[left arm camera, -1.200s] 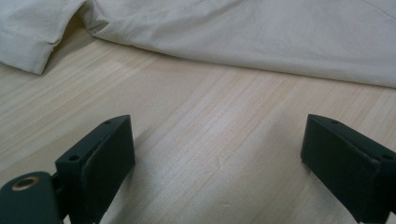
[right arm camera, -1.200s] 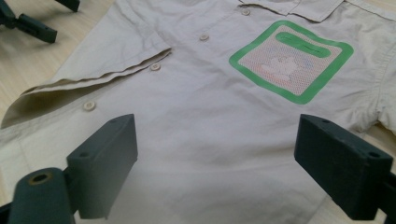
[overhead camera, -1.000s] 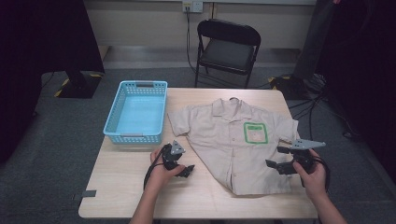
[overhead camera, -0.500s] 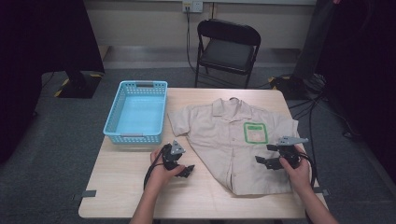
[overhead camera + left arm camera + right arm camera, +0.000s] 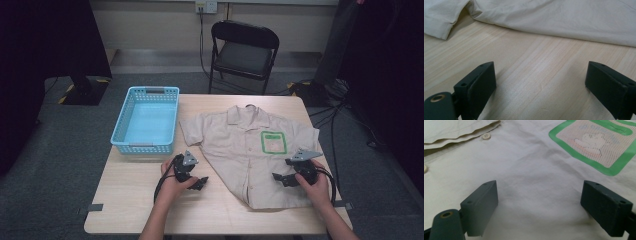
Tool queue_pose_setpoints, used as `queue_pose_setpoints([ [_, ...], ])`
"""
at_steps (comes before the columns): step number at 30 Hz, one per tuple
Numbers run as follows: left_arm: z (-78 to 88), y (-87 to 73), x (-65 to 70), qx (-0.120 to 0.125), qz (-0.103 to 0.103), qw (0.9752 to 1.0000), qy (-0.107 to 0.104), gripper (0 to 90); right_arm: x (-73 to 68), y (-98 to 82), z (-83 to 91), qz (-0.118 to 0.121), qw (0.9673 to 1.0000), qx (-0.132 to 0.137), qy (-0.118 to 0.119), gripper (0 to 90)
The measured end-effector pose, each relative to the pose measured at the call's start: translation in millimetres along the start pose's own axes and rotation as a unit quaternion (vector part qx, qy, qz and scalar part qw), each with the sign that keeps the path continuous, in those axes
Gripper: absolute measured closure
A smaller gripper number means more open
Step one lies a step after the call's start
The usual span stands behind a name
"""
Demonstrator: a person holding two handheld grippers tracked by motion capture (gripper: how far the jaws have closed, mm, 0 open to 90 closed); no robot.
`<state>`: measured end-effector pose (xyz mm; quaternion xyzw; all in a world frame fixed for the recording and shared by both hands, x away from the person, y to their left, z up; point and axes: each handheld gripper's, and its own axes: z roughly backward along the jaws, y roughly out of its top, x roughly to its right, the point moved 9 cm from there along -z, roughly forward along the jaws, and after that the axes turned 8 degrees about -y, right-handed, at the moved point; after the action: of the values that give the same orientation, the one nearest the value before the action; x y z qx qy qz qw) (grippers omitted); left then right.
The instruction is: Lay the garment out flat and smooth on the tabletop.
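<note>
— Shirt (image 5: 250,150) first: where do we have it?

— We see it spread flat on the desk (image 5: 130,200), front side up, collar toward the far edge and hem toward the person. It takes up the middle and right part of the top. A green-edged mesh patch (image 5: 273,142) sits on its chest.

— And our left hand-held gripper (image 5: 192,181)?

— We find it low over bare wood, just beside the shirt's left edge and nearer the person than the blue basket (image 5: 148,120). In the left gripper view its jaws stand wide apart with nothing between them but desk; the shirt's side hem (image 5: 554,27) runs across the picture beyond them, and a sleeve cuff (image 5: 436,23) lies at the upper left. We see no contact with the cloth.

— The right hand-held gripper (image 5: 286,176)?

— We have it over the shirt's right lower part, close to the patch. In the right gripper view its jaws are also spread wide, holding nothing, with plain cloth between them. The patch (image 5: 596,142) lies ahead to the right, and the button strip with a button (image 5: 485,136) ahead to the left.

— Are the jaws touching the cloth?

— We cannot tell; they sit very close above it.

— Anything else on the desk?

— Only the basket, at the far left corner, just beside the shirt's left sleeve. A black folding chair (image 5: 243,52) stands on the floor beyond the desk.
</note>
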<state>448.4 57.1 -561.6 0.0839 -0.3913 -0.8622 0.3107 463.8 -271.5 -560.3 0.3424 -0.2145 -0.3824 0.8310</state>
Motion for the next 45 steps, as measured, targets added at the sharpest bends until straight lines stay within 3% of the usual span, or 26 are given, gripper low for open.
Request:
queue_pose_setpoints([
  [10,-0.5,0.4,2.1,-0.001,0.001,1.0000,-0.002,9.7,-0.5,-0.8,0.8,0.002,1.0000,0.000,0.001,13.3],
  [14,0.3,3.8,6.0,-0.016,-0.006,0.9998,-0.008,13.9,-0.5,-0.8,0.7,0.002,1.0000,0.000,0.001,13.2],
  [18,1.2,18.6,12.3,0.008,0.005,0.9996,-0.027,13.3,-0.5,-0.8,0.7,0.002,1.0000,0.000,0.001,13.2],
  [24,-2.2,42.8,22.9,0.015,-0.012,0.9988,-0.045,13.3,-0.5,-0.8,0.7,0.002,1.0000,0.000,0.001,13.2],
  [35,-26.7,76.3,38.2,0.011,-0.024,0.9968,-0.076,13.4,-0.6,-0.8,0.7,0.002,1.0000,0.000,0.001,13.1],
  [45,-46.1,95.8,45.0,0.006,-0.029,0.9959,-0.085,14.4,-0.5,-0.8,0.7,0.002,1.0000,0.000,0.001,13.0],
])
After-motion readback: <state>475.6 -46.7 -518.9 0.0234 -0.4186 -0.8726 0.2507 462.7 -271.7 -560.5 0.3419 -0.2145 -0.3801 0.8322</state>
